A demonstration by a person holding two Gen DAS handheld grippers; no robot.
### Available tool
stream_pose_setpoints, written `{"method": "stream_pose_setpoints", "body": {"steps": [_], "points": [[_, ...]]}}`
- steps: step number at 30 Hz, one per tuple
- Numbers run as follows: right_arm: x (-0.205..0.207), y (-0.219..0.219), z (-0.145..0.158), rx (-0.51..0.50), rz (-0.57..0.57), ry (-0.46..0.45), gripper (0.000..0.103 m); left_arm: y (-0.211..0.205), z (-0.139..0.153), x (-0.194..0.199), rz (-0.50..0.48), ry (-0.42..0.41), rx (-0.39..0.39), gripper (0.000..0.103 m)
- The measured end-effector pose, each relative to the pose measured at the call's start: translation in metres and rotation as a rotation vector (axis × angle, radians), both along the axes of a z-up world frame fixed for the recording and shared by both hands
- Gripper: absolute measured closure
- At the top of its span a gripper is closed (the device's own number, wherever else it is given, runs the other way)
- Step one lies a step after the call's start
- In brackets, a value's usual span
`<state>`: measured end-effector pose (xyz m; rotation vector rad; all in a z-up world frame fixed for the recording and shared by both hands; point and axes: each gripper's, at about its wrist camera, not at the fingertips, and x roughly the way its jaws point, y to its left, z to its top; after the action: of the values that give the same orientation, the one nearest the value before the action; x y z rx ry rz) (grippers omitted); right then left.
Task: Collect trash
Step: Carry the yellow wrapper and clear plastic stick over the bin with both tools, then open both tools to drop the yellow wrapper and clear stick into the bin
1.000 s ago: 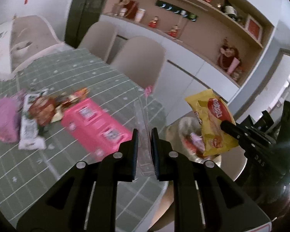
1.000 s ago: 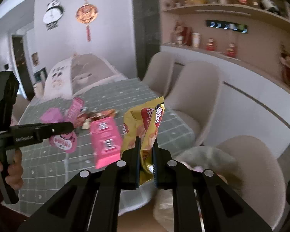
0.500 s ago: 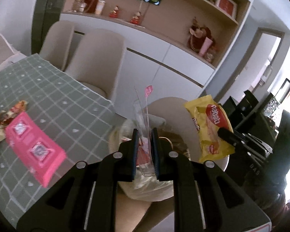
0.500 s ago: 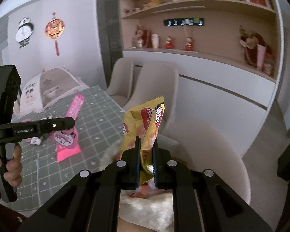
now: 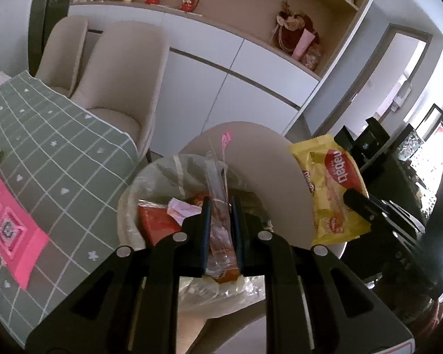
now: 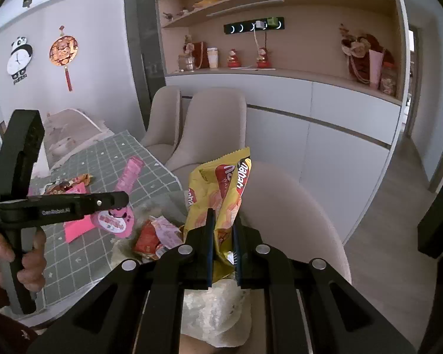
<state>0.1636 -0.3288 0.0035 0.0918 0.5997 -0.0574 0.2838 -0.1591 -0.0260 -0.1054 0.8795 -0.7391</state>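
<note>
Our left tool, clenched on a clear wrapper, has swung from the tabletop to above the lined bin. Our right tool, gripping the yellow snack bag, has followed, so we judge both drops next.

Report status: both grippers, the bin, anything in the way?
Left gripper shut on clear wrapper, above lined bin. Right gripper shut on yellow snack bag, beside bin. Nothing blocking.

My right hand-held gripper clamps a yellow snack bag above the lined trash bin. My left hand-held gripper extends beside the surface, over wrappers.
</note>
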Motion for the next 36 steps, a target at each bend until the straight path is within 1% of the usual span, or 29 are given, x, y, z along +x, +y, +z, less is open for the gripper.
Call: {"method": "stream_pose_setpoints", "body": {"steps": [10, 14, 16, 17, 18, 20, 25, 28, 31, 33, 35, 36], "points": [[0.002, -0.01, -0.009, 0.03, -0.009, 0.014, 0.091, -0.018, -0.022, 0.012, -0.017, 0.032, 0.045, 0.09], [0.007, -0.011, -0.009, 0.032, -0.007, 0.021, 0.091, -0.021, -0.032, 0.018, -0.034, 0.09, 0.036, 0.09], [0.008, -0.009, -0.008, 0.031, -0.004, 0.021, 0.091, -0.019, -0.033, 0.019, -0.04, 0.106, 0.022, 0.083], [0.008, -0.009, -0.008, 0.031, -0.002, 0.02, 0.091, -0.018, -0.033, 0.019, -0.036, 0.107, 0.015, 0.077], [0.009, -0.008, -0.008, 0.032, 0.0, 0.02, 0.091, -0.015, -0.031, 0.02, -0.029, 0.107, 0.001, 0.072], [0.013, -0.006, -0.011, 0.037, 0.008, 0.028, 0.091, -0.011, -0.03, 0.02, -0.015, 0.106, -0.008, 0.071], [0.027, 0.001, -0.023, 0.053, 0.041, 0.059, 0.091, 0.014, -0.025, 0.02, 0.032, 0.097, -0.011, 0.071], [0.041, 0.013, -0.031, 0.086, 0.078, 0.077, 0.091, 0.035, -0.021, 0.019, 0.077, 0.085, -0.02, 0.07], [0.059, 0.034, -0.046, 0.116, 0.131, 0.106, 0.091, 0.062, -0.017, 0.015, 0.157, 0.05, -0.013, 0.068], [0.077, 0.049, -0.062, 0.131, 0.177, 0.149, 0.091, 0.075, -0.016, 0.013, 0.186, 0.046, -0.008, 0.068], [0.093, 0.062, -0.081, 0.109, 0.192, 0.208, 0.091, 0.092, -0.017, 0.013, 0.196, 0.079, -0.006, 0.068], [0.102, 0.067, -0.095, 0.09, 0.19, 0.253, 0.091, 0.096, -0.017, 0.011, 0.204, 0.086, -0.003, 0.068]]}}
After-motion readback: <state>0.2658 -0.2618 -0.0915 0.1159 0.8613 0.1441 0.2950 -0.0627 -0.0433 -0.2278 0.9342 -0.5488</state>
